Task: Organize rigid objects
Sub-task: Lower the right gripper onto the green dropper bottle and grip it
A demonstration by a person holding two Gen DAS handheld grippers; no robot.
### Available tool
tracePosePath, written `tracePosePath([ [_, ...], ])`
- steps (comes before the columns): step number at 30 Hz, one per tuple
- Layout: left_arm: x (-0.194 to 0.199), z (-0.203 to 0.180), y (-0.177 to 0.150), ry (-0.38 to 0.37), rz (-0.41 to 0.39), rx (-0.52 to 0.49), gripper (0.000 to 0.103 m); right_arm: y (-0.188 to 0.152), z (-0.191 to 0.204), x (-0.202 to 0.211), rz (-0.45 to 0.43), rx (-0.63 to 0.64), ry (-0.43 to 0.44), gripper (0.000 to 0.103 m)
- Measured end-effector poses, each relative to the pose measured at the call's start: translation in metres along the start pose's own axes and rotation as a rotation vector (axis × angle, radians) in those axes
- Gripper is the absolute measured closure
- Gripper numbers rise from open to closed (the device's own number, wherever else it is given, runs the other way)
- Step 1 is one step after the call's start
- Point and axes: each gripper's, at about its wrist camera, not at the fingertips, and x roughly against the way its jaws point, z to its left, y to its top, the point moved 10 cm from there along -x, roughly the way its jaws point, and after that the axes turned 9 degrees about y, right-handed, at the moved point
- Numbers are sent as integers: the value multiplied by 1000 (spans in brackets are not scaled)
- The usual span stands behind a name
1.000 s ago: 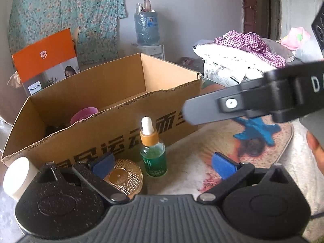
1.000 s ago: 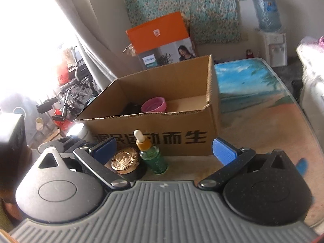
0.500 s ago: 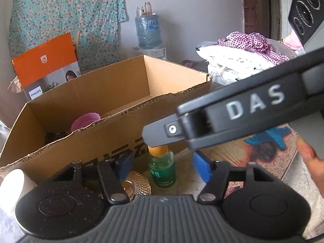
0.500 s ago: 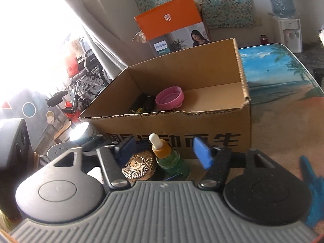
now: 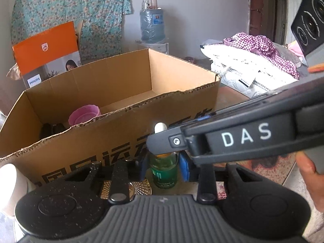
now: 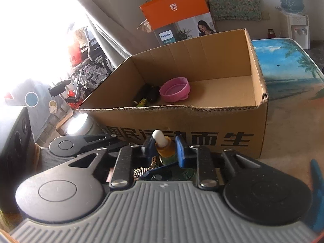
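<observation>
Both grippers have closed in since a second ago: the left gripper (image 5: 163,165) is pinching the green dropper bottle (image 5: 164,171) at the table's near edge, before the cardboard box (image 5: 113,121), while the right gripper (image 6: 163,148) is pinching its neck.

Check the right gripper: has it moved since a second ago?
Yes. The right gripper advanced toward the cardboard box and narrowed around the dropper bottle, which stands where it did.

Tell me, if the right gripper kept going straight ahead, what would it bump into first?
The dropper bottle already sits between the right gripper pads; beyond it, probably the cardboard box front wall.
</observation>
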Motion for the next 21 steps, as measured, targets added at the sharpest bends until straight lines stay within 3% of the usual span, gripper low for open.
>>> tracePosePath([
  [13, 4, -19, 2, -94, 12, 57, 70, -4, -8, 24, 12, 17, -47, 83],
  [21, 5, -39, 2, -122, -9, 3, 68, -13, -21, 48, 13, 0, -69, 83],
])
